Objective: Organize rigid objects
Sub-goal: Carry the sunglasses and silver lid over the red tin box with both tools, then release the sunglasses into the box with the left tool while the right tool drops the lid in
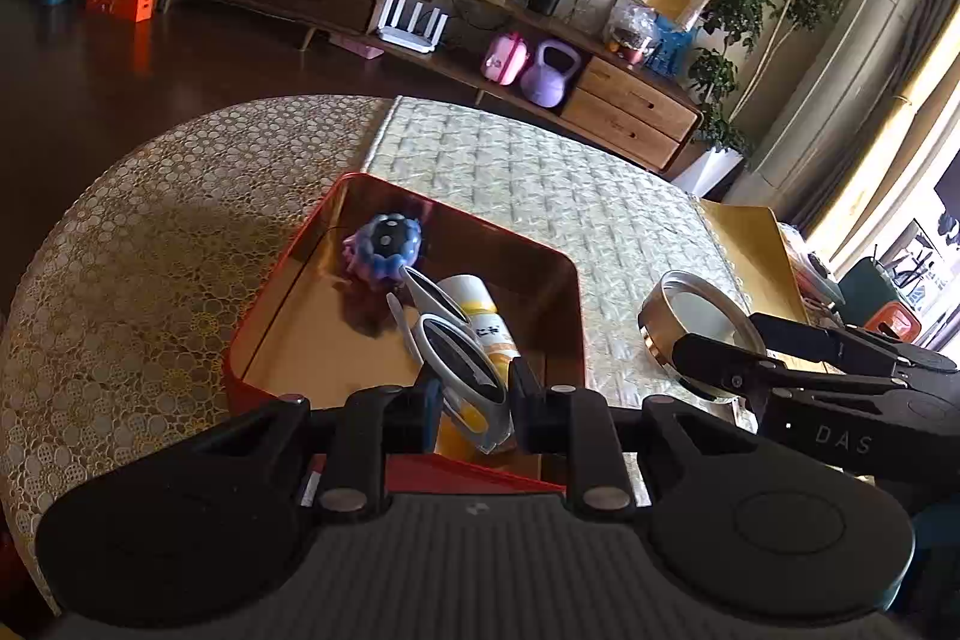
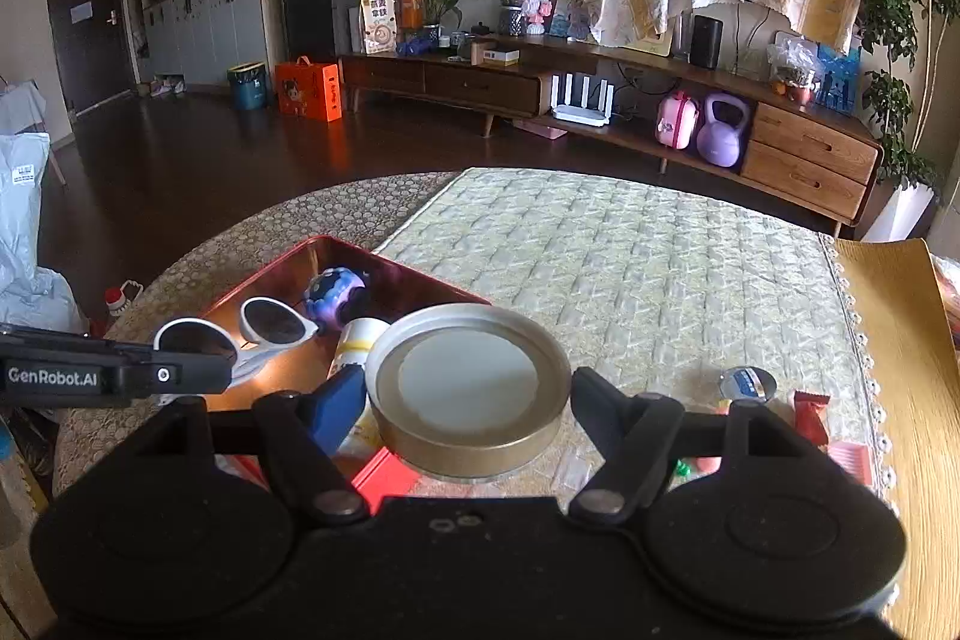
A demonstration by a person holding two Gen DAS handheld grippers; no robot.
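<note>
Over the red tin (image 1: 273, 280), the left gripper (image 1: 471, 394) pinches white sunglasses (image 1: 462, 358), their long axis running away from the camera, lenses tilted on edge. The right gripper (image 2: 468, 394) clamps a round gold lid (image 2: 468, 388), held flat, beside the tin's near corner.
</note>
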